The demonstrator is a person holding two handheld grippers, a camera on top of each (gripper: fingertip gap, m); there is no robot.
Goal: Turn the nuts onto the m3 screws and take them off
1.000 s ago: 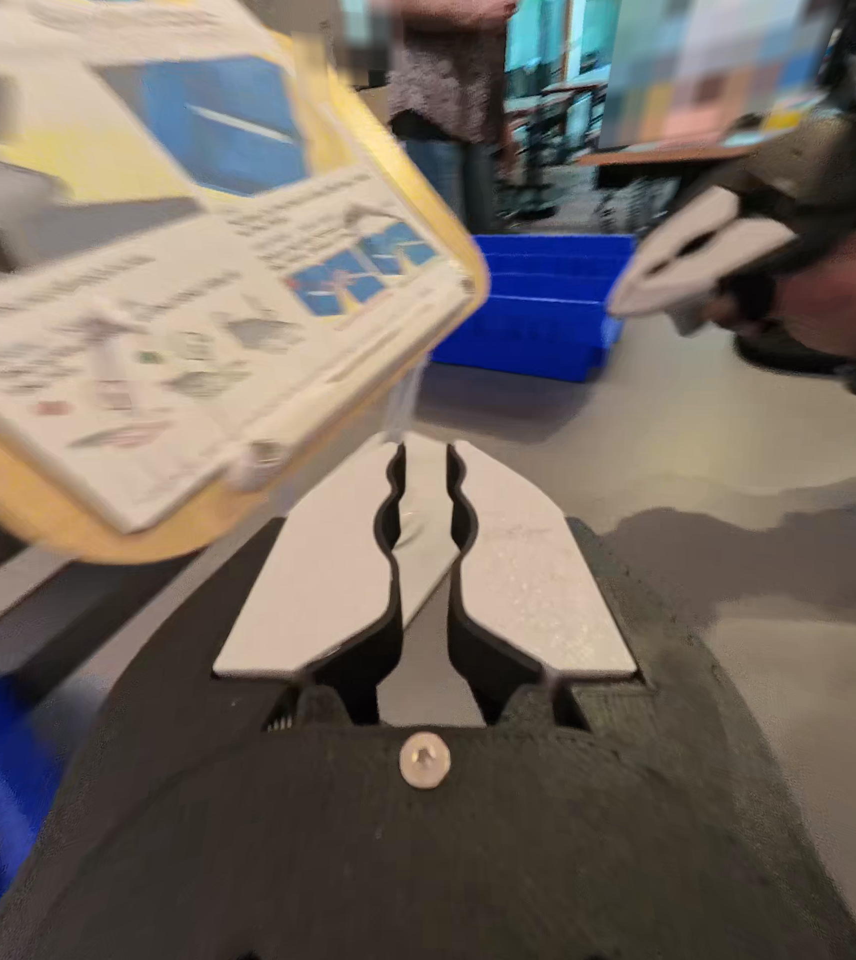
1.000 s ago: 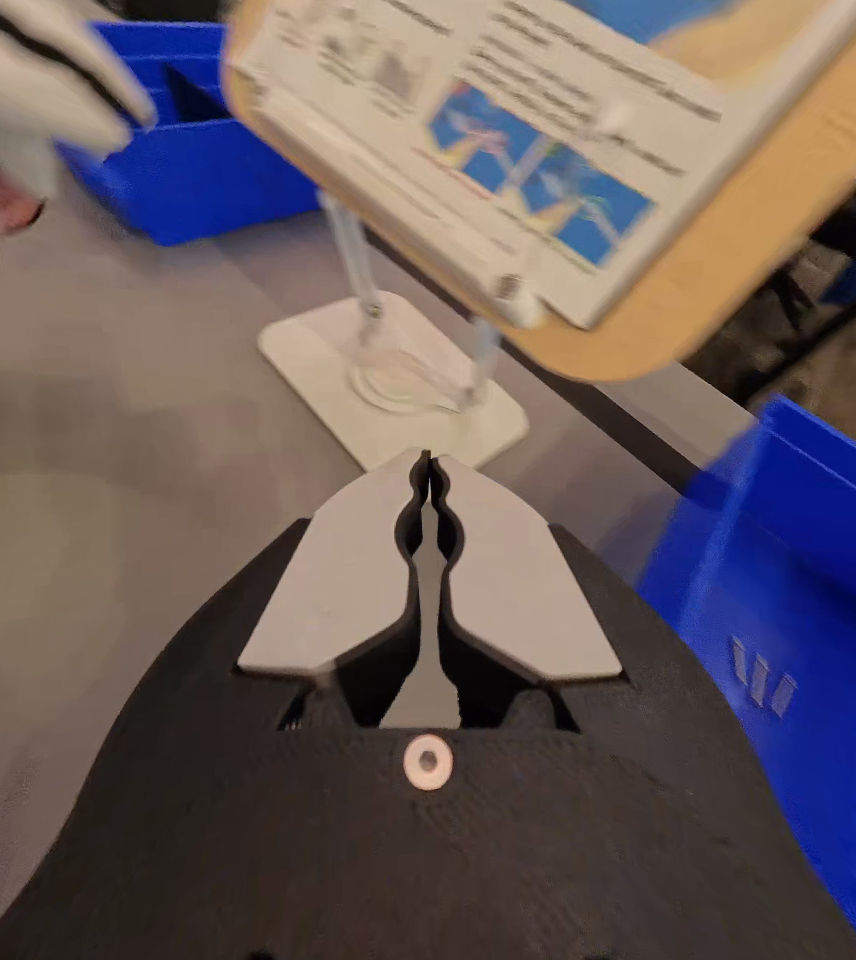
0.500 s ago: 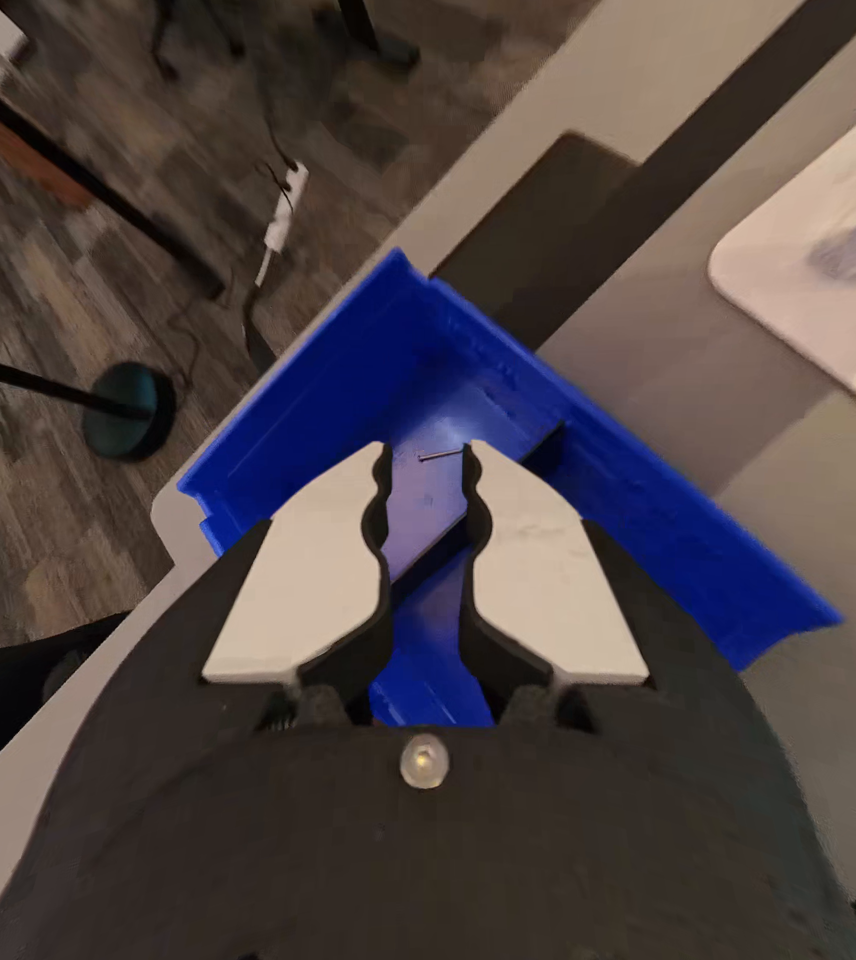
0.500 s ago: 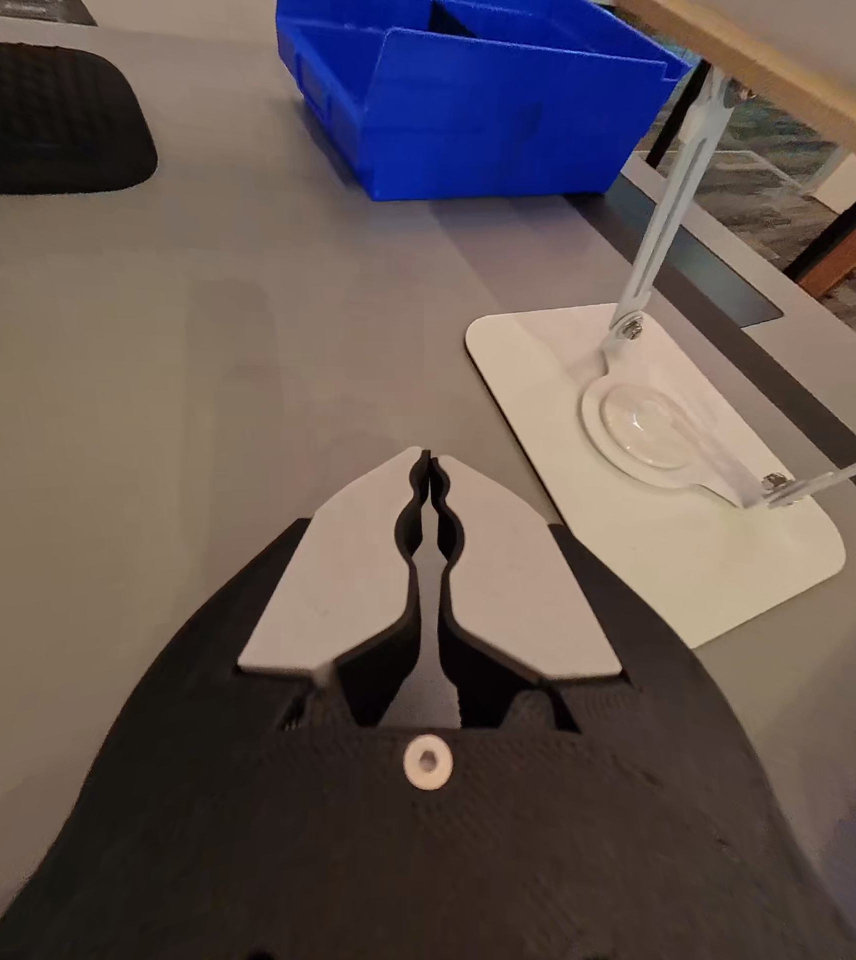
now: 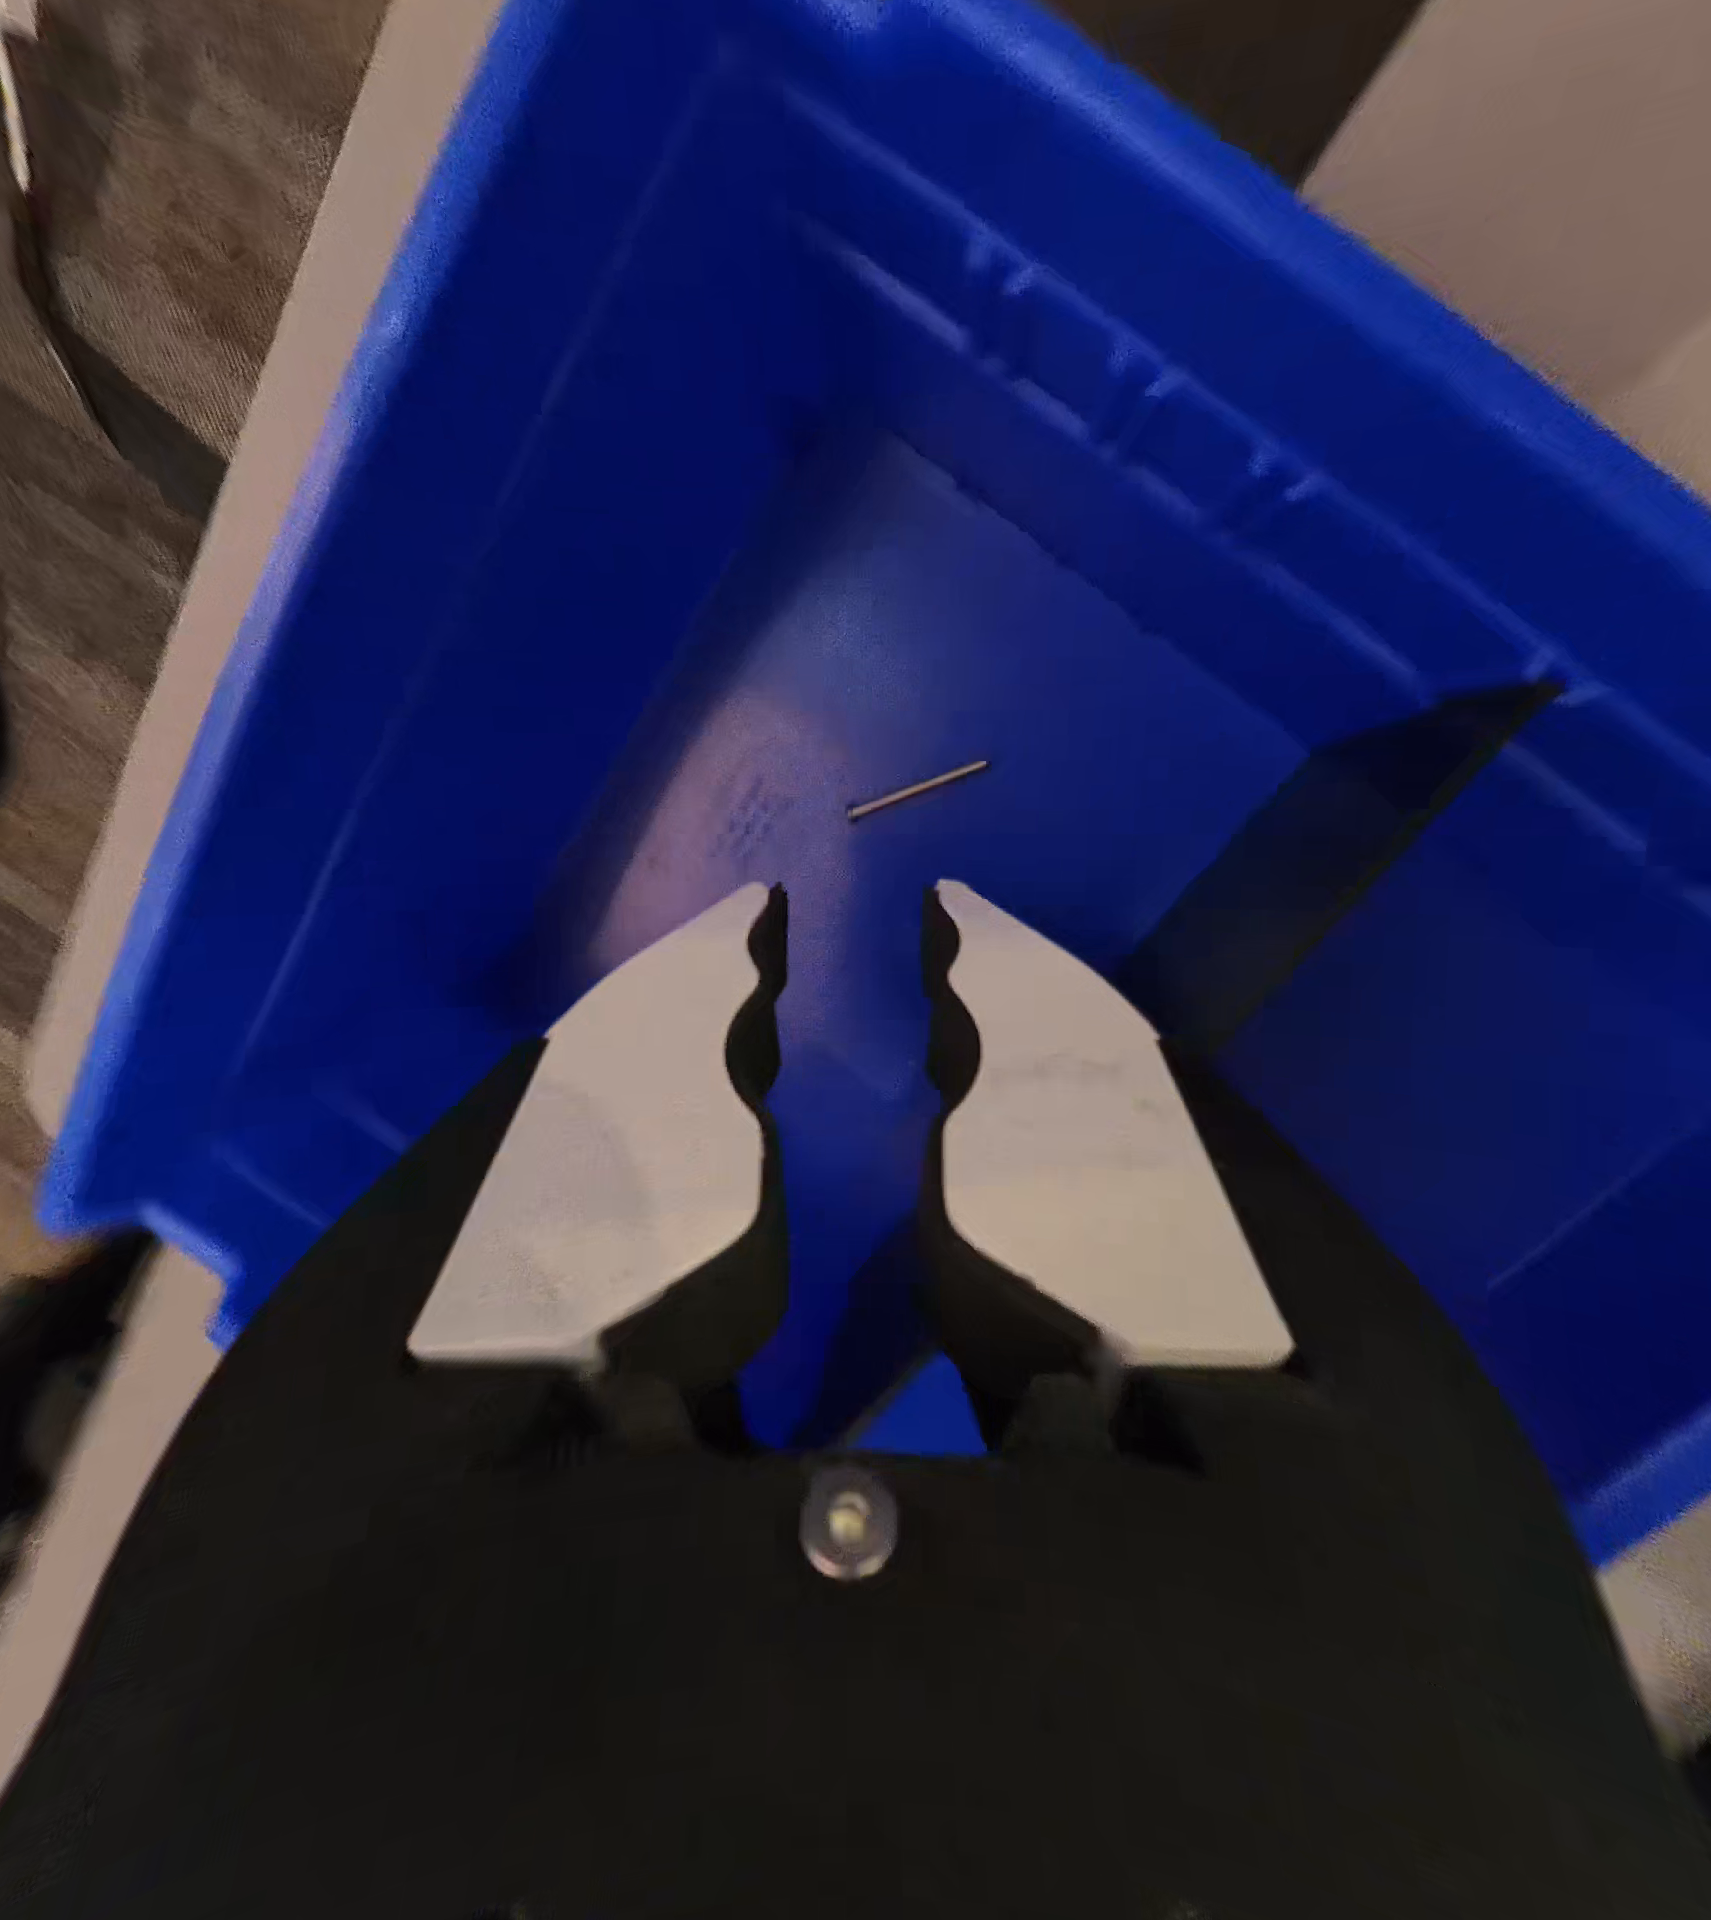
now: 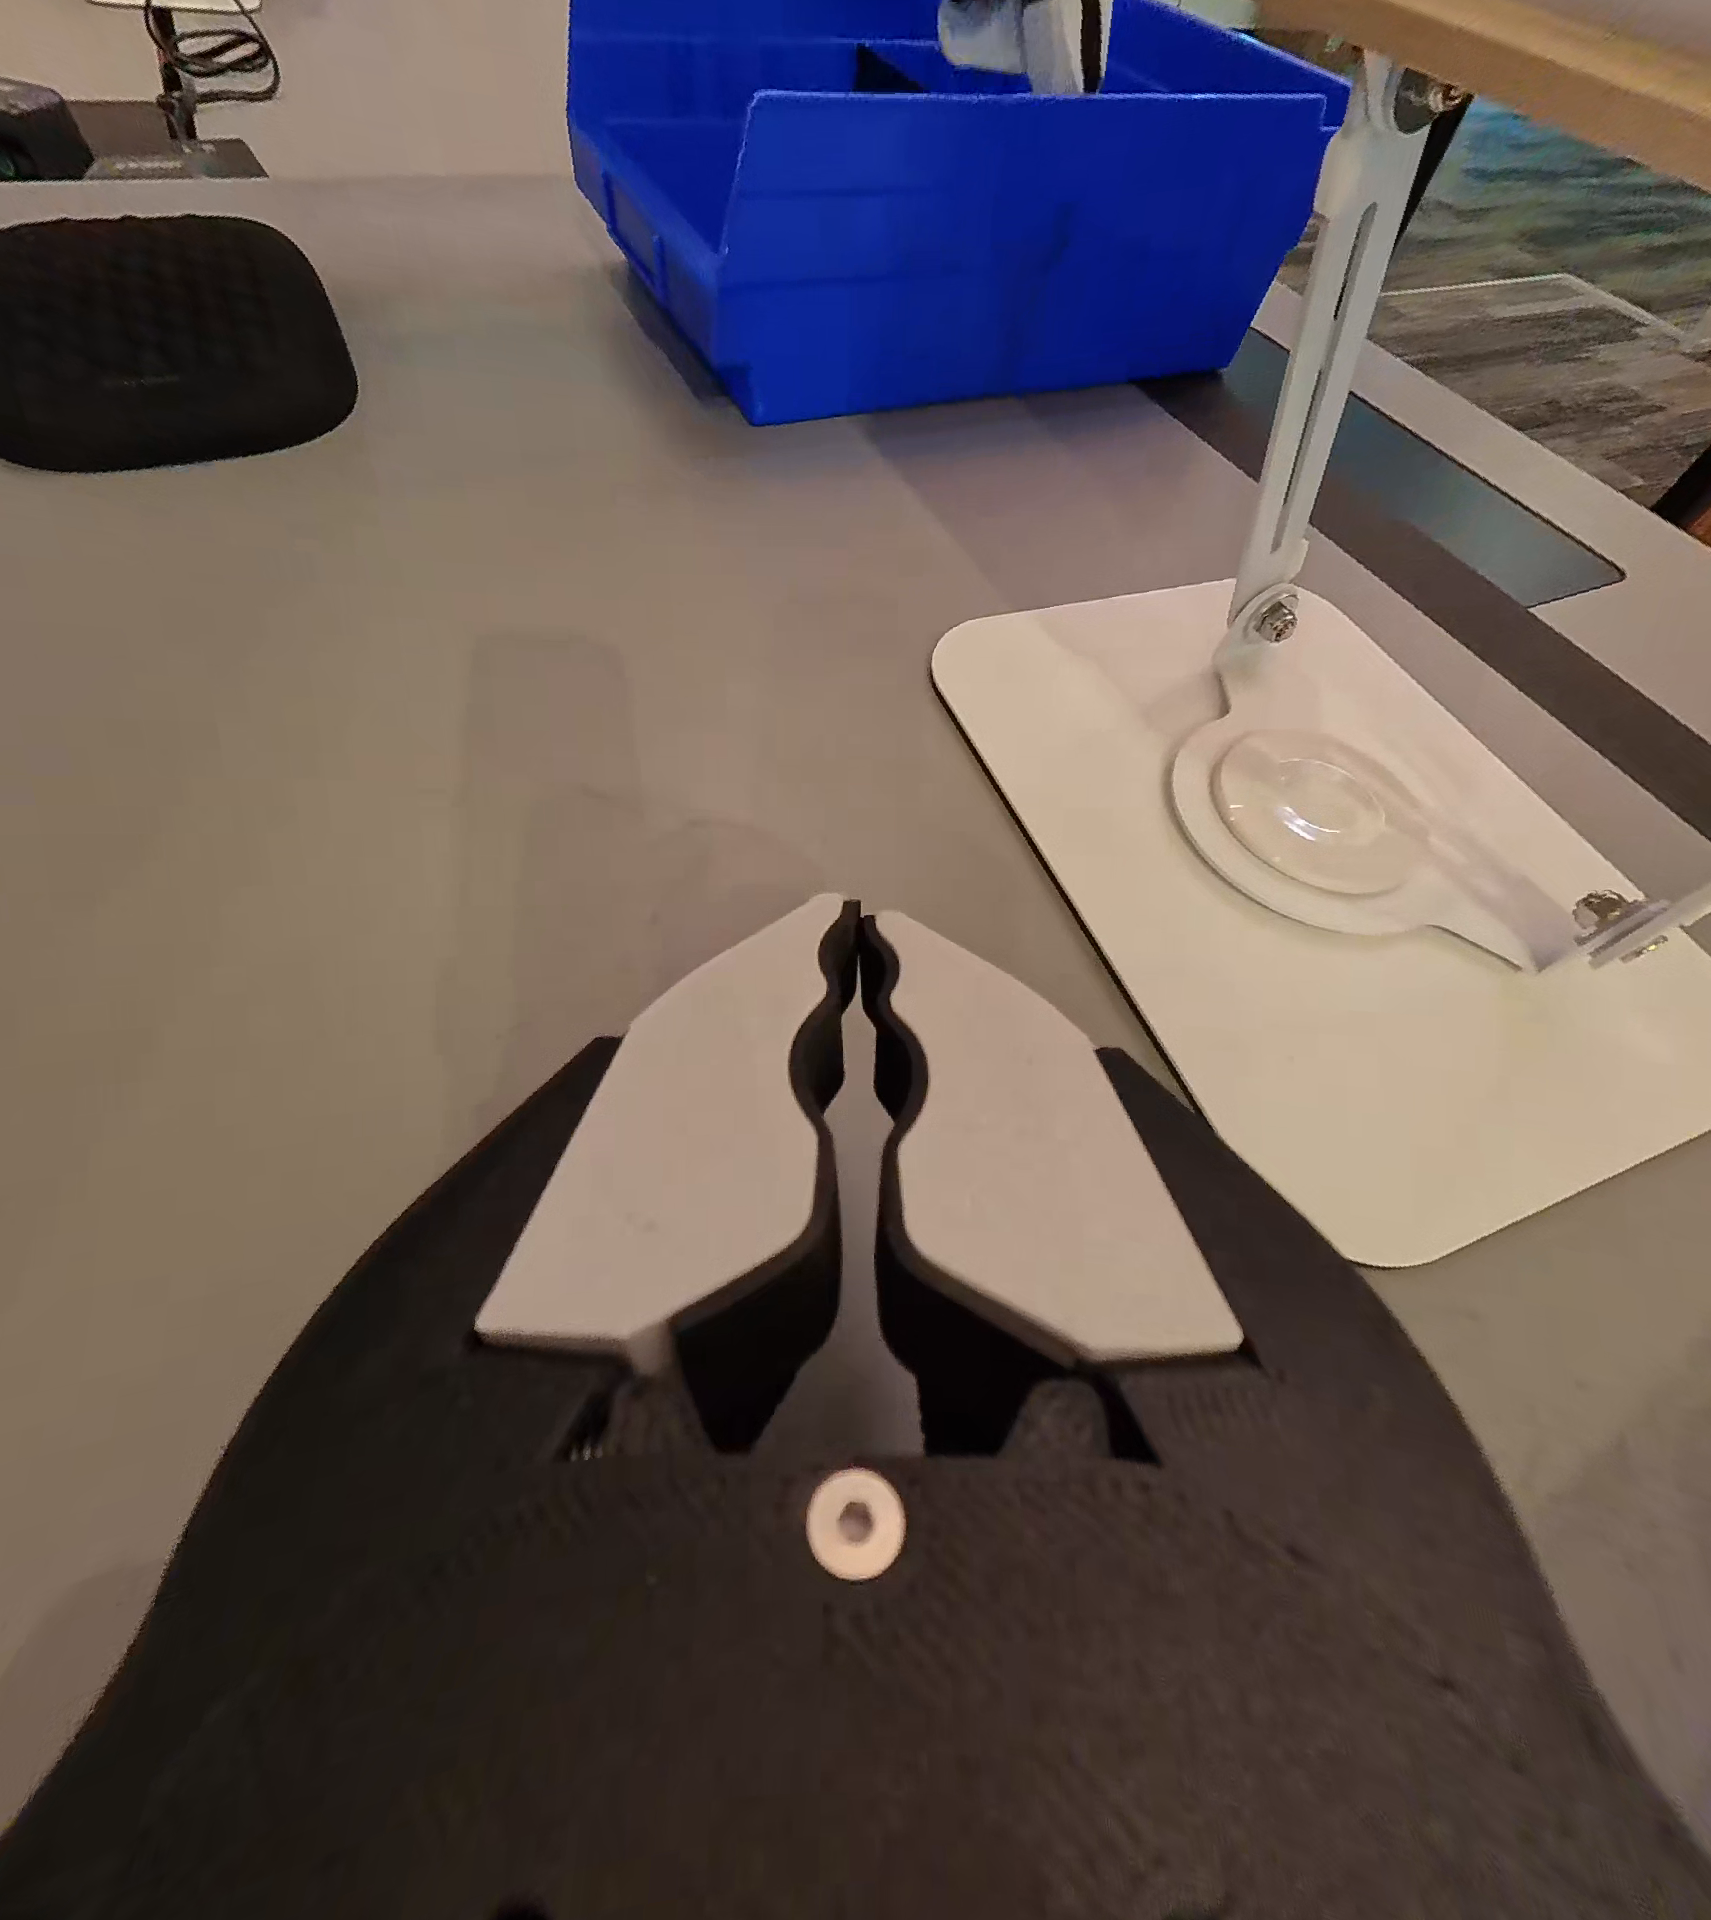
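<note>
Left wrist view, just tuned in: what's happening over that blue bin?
The left gripper hangs open over a blue bin, fingers apart with nothing between them. A thin metal pin lies on the bin floor just past the fingertips. The right gripper is shut and empty above the grey table, beside a white stand base.

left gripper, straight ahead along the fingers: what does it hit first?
Probably the floor of the blue bin. The left gripper is open, with nothing between its fingers, and aims into the bin; the thin metal pin lies just beyond the tips, slightly right. Depth is unclear.
</note>
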